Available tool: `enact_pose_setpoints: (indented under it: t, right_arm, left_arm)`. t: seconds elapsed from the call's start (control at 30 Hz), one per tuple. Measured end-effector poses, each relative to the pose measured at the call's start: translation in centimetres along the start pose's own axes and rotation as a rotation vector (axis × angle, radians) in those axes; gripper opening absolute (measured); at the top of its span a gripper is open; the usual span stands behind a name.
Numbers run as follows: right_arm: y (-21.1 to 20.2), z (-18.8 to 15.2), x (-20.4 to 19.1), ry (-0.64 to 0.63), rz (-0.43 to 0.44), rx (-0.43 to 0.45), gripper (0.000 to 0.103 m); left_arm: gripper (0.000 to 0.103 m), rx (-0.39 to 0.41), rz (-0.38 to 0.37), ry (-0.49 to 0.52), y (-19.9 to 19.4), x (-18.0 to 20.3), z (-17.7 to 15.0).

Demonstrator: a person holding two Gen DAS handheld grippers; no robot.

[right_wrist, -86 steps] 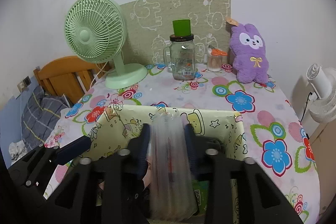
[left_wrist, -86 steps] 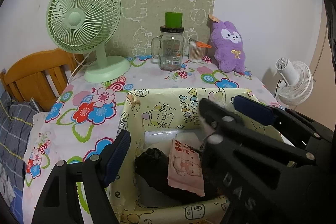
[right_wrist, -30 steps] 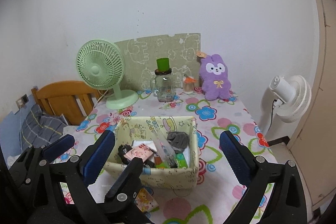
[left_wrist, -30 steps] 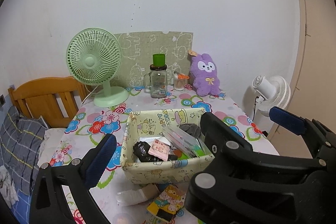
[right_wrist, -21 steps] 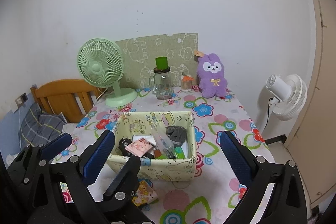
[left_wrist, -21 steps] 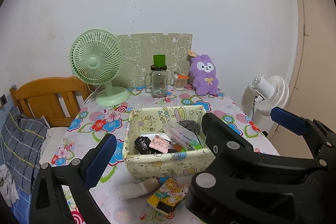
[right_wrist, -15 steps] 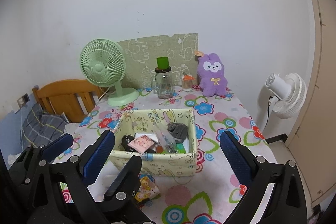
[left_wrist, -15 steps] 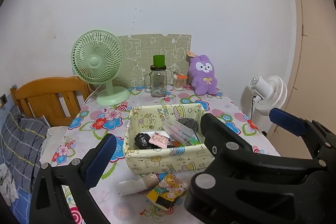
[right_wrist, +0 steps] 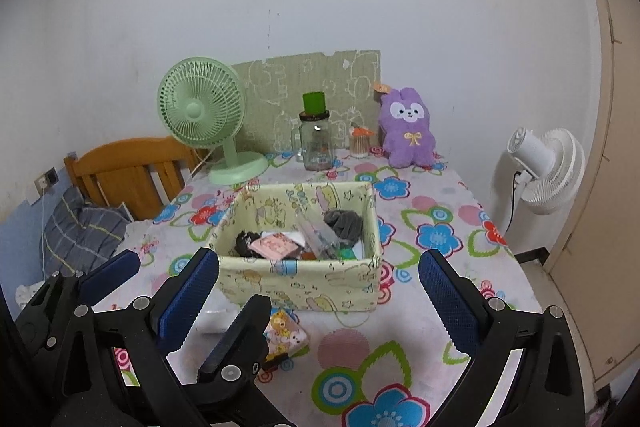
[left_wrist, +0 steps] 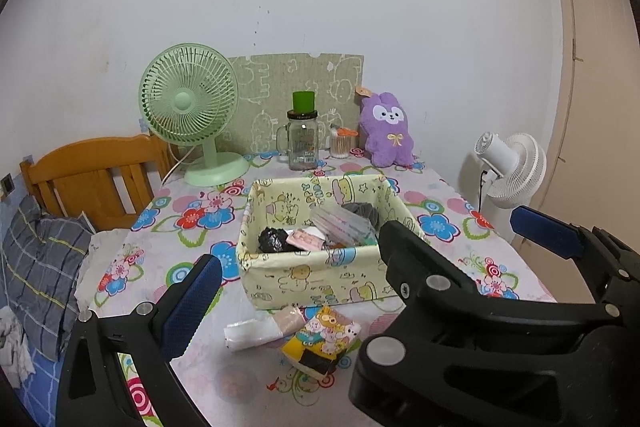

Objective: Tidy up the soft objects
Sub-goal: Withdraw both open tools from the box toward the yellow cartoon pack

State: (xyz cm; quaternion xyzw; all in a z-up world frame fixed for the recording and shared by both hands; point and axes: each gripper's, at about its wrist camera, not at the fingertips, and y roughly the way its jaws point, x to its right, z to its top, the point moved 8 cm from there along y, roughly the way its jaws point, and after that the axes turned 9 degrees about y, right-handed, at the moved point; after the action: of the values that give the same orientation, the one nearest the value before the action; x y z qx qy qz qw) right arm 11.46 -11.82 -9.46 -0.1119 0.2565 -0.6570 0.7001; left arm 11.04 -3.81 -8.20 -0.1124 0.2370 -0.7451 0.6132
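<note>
both grippers gape wide above fabric bin [right_wrist: 304, 283].

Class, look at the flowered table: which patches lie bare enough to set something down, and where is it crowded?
Bare cloth lies right of the fabric box, toward the table edge by the white fan, and left of the box, before the green fan. Crowded: the back row with jar and purple plush, and the near strip holding the cartoon packet and white roll.

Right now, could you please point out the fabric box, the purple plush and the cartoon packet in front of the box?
Fabric box [right_wrist: 304, 285]: right wrist view, its near front wall.
Purple plush [right_wrist: 408, 137]: right wrist view, its belly.
Cartoon packet [left_wrist: 326, 337]: left wrist view, its printed top face.
</note>
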Motion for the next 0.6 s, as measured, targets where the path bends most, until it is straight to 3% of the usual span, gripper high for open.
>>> enact_pose_setpoints:
  t: [0.6]
  right_arm:
    - [2.8,-4.1,0.2,0.029,-0.007,-0.069,0.101]
  left_arm:
    - [0.102,-0.062,-0.003,0.021,2.3,-0.4,-3.9]
